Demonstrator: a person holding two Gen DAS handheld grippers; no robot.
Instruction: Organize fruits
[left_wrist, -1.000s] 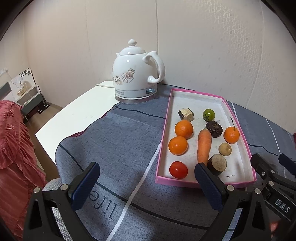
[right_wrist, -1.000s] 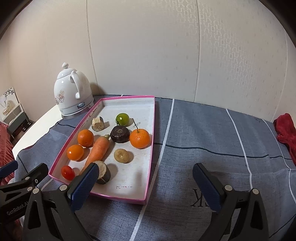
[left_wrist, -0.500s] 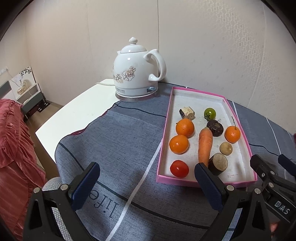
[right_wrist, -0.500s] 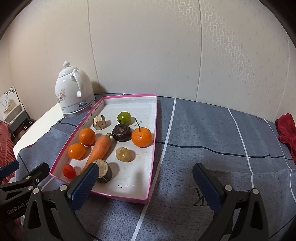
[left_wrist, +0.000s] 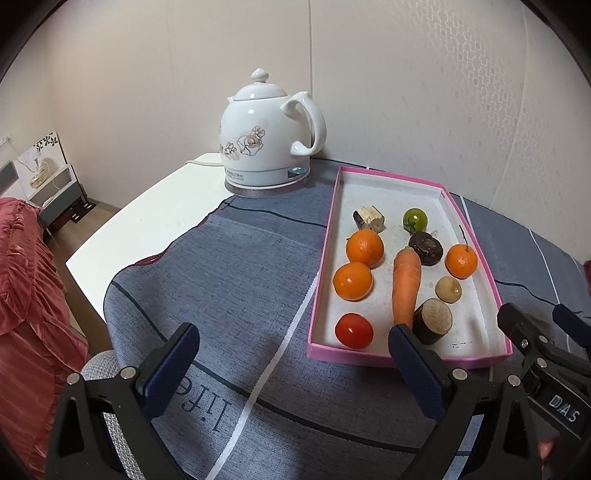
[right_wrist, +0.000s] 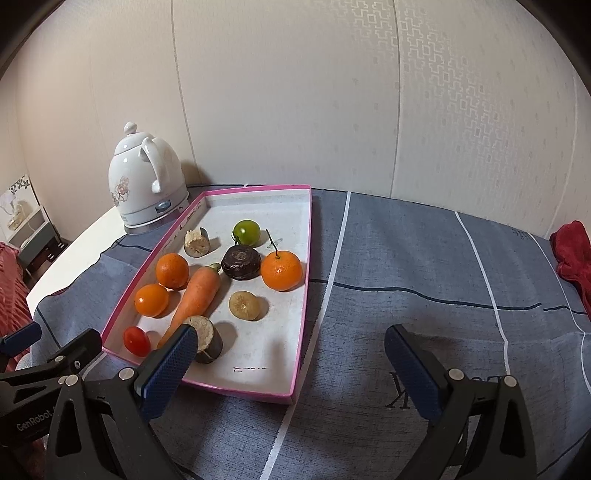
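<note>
While both tongs hover released: left tongs (left_wrist: 293, 363) over bare cloth, pink tray (left_wrist: 323, 280) ahead-right; carrot (left_wrist: 405, 284) long axis points toward camera; right tongs (right_wrist: 284, 356) nearer tray's front edge, fruits inside.

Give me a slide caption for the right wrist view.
Open right gripper hovers over grey cloth beside pink tray holding oranges, carrot, tomatoes.

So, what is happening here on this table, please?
A person holds two grippers above a grey tablecloth. The left gripper and right gripper are both open and empty. The fruits, such as the oranges and a carrot, lie untouched in the pink tray.
</note>
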